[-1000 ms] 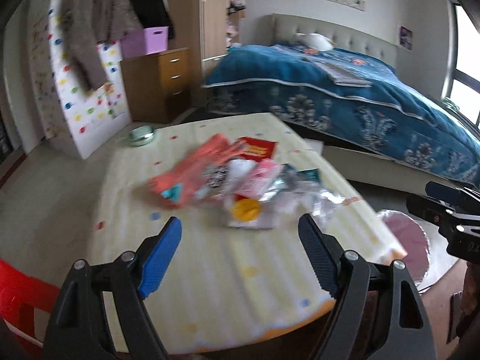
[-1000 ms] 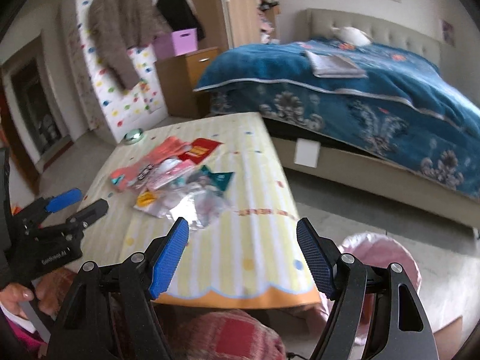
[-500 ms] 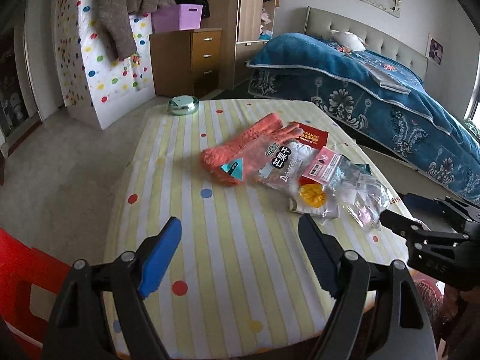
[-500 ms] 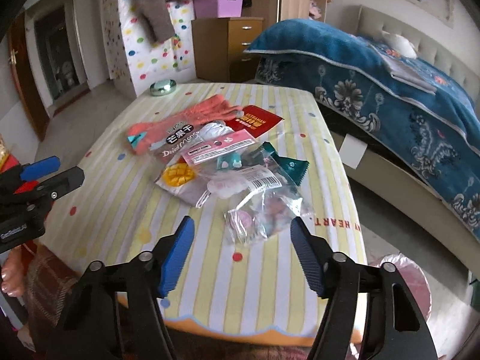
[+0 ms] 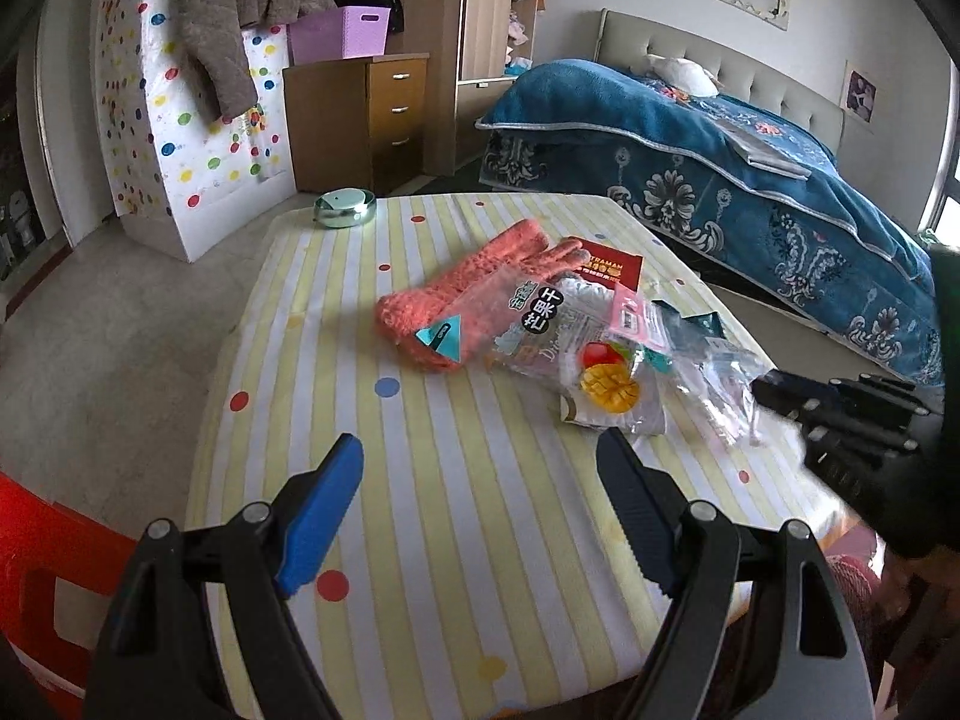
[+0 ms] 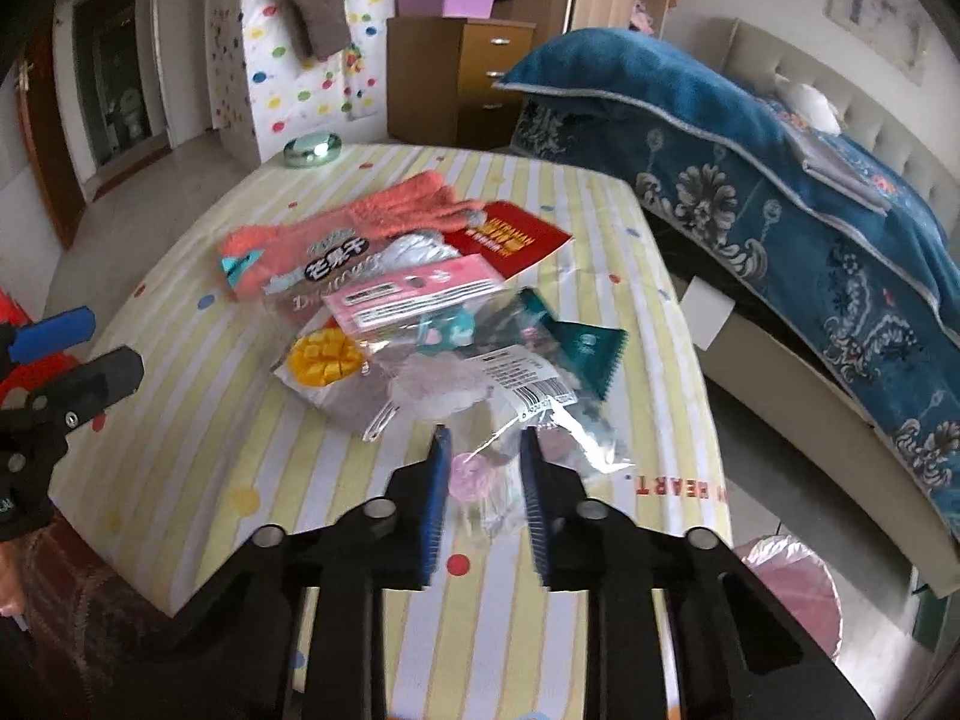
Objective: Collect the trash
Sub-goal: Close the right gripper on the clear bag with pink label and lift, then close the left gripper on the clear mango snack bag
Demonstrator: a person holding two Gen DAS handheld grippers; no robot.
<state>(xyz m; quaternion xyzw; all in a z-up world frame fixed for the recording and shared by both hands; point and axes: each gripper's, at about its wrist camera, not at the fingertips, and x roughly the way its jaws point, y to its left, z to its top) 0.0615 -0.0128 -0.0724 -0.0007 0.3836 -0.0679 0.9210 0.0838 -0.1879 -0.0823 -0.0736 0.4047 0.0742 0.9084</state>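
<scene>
My right gripper (image 6: 483, 468) is closing its jaws on a clear plastic bag (image 6: 540, 420) at the counter's (image 6: 198, 420) near edge. My left gripper (image 5: 480, 483) hangs wide open and empty; farther away lie a mango wrapper (image 6: 324, 360) and orange gloves (image 5: 456, 294).

Blue-quilted bed (image 5: 720, 180), wooden drawers (image 5: 360, 120), grey floor (image 5: 108, 330), daylight

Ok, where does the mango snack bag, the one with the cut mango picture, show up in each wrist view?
Left wrist view: the mango snack bag lies right of centre, at the near edge of the wrapper pile, just beyond the left gripper.
Right wrist view: the bag sits left of centre, beyond and left of the right gripper.
Shared landmark: the coral knitted glove, beyond the bag.
</scene>
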